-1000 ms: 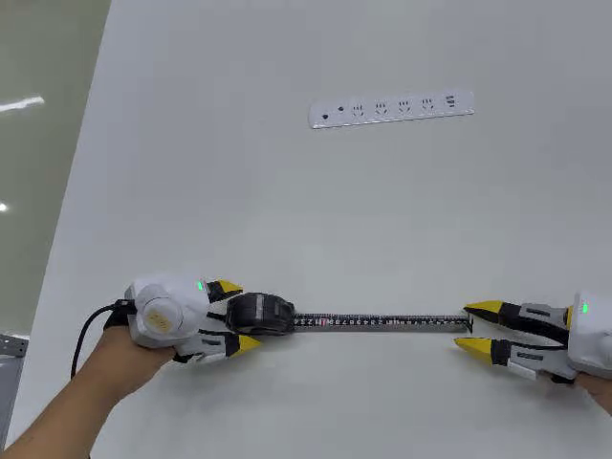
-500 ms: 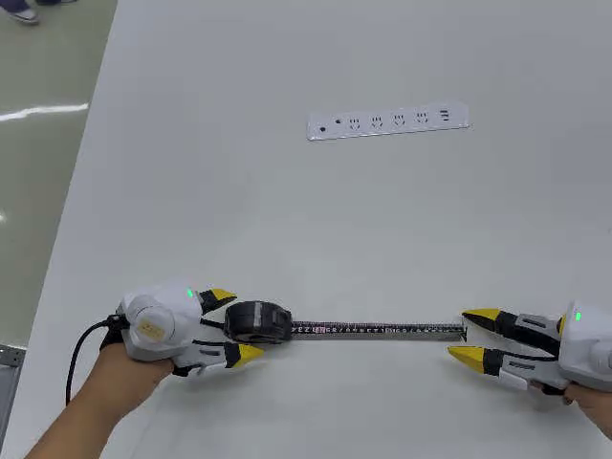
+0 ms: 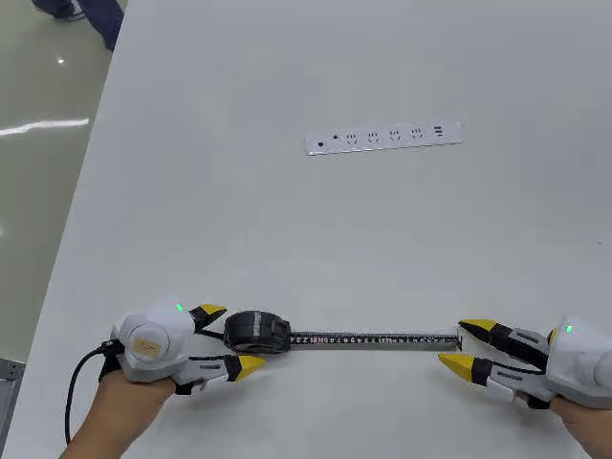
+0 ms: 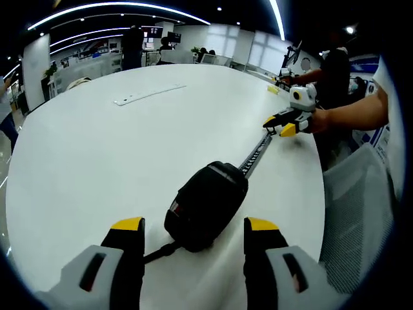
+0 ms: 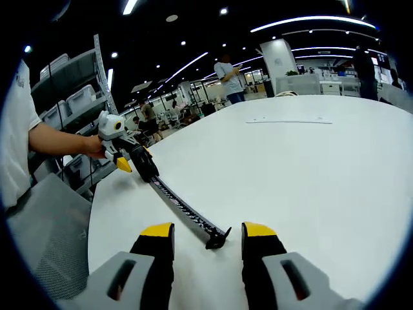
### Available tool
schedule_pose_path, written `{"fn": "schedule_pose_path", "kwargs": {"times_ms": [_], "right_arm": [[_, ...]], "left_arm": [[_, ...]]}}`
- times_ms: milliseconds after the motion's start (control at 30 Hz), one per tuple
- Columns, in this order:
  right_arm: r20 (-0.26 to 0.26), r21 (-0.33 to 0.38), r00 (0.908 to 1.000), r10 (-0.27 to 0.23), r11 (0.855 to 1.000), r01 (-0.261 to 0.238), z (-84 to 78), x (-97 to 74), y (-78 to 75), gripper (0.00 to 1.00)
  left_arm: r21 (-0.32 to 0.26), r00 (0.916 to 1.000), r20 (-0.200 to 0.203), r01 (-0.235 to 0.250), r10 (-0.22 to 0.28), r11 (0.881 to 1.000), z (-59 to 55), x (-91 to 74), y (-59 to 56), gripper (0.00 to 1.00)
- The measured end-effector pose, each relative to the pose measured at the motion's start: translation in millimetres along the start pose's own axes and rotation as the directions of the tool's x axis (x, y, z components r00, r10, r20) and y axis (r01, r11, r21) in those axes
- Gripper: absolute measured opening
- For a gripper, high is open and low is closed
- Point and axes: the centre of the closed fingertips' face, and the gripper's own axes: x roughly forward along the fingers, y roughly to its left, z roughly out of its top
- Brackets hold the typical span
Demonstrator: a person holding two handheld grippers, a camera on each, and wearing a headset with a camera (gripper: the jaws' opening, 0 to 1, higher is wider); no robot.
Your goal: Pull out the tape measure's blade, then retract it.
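White table (image 3: pixel 335 239), broad and nearly bare, with a power strip (image 3: pixel 382 137) far across it and an open office behind. Near the person's edge the tape's case (image 3: pixel 256 332) lies on its side, and its blade (image 3: pixel 373 339) runs flat along the table toward the right hand.

The left gripper (image 3: pixel 232 337) has its jaws spread to either side of the case's rear end. Its own view shows a sliver of table between jaw and case, so it brackets the case rather than clamps it (a fence against sliding, I'd judge, should the spring tug). The right gripper (image 3: pixel 463 344) is spread wide too. The hook (image 5: pixel 218 239) lies on the table between its two tips, touched by neither as far as I can see. To me this looks like the turning point: blade out and let go, retraction not yet done. Whether a lock or plain friction keeps it out, I cannot tell.

Against a second ago, little differs. The power strip sits lower in the head view, but that is the head tipping. The blade shows about the same reach, the case lies in the same place between the left jaws, and the right tips are perhaps slightly further around the hook.
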Motion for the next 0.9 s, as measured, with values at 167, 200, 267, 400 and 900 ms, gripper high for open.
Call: {"fn": "schedule_pose_path", "kwargs": {"times_ms": [167, 200, 267, 400, 900], "right_arm": [[0.014, 0.028, 0.9998, -0.016, 0.999, 0.015, -0.2, -0.3, -2.5, 0.45], [0.014, 0.029, 0.9997, -0.021, 0.999, 0.02, -0.5, -0.5, -2.9, 0.46], [0.011, 0.031, 0.9995, -0.03, 0.999, 0.03, -2.9, -1.3, -3.8, 0.46], [0.019, 0.034, 0.9985, -0.052, 0.998, 0.051, -4.7, -2.9, -3.8, 0.48], [0.049, 0.034, 0.9943, -0.095, 0.995, 0.093, 3.1, -6.1, 6.2, 0.52]], "left_arm": [[-0.018, 0.9999, 0.005, -0.013, 0.013, 1.0, -2.7, -3.5, -1.6, 0.62], [-0.033, 0.9997, 0.015, -0.017, 0.018, 0.999, -1.8, -4.7, -1.7, 0.62], [-0.059, 0.9993, 0.033, -0.018, 0.02, 0.998, -0.5, -6.7, -3.7, 0.63], [-0.076, 0.9987, 0.039, -0.031, 0.034, 0.997, -2.4, -8.0, -5.1, 0.63], [-0.159, 0.9882, 0.108, -0.091, 0.108, 0.983, -1.2, -22.7, -7.0, 0.68]]}}
